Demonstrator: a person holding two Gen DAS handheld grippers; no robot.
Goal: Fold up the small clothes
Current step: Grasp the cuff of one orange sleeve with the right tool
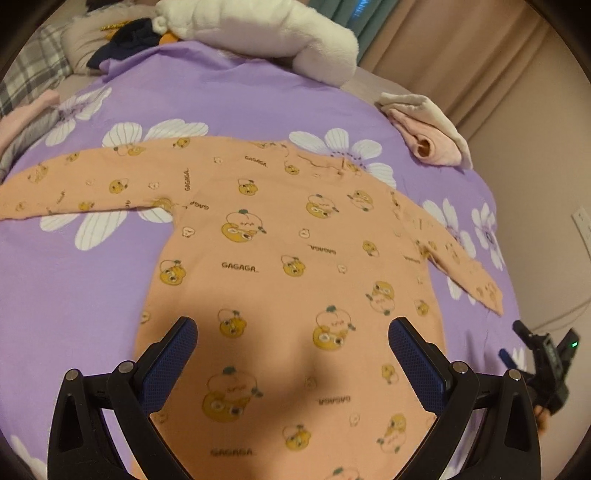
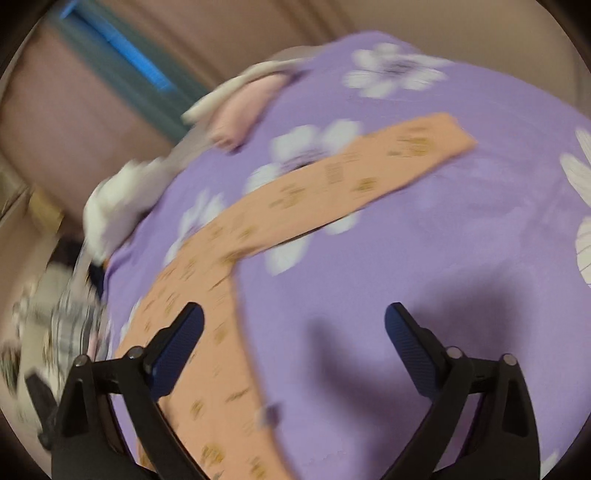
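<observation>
The peach long-sleeved top [image 1: 295,258] is soft matt knit cloth printed with cartoon figures, lying on a smooth matt purple floral bedsheet [image 1: 92,295]. Beyond it, the white plush toy [image 1: 273,33] looks fleecy. The left gripper [image 1: 291,332] is matt black plastic with finely textured blue pads [image 1: 413,365] and dull metal pins.

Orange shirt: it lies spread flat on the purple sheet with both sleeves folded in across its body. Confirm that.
Not quite. The orange shirt does lie spread flat on the purple sheet, but its sleeves are not folded in: both stretch outward from the body, as the left wrist view shows. The right wrist view shows one sleeve lying out across the sheet too.
</observation>
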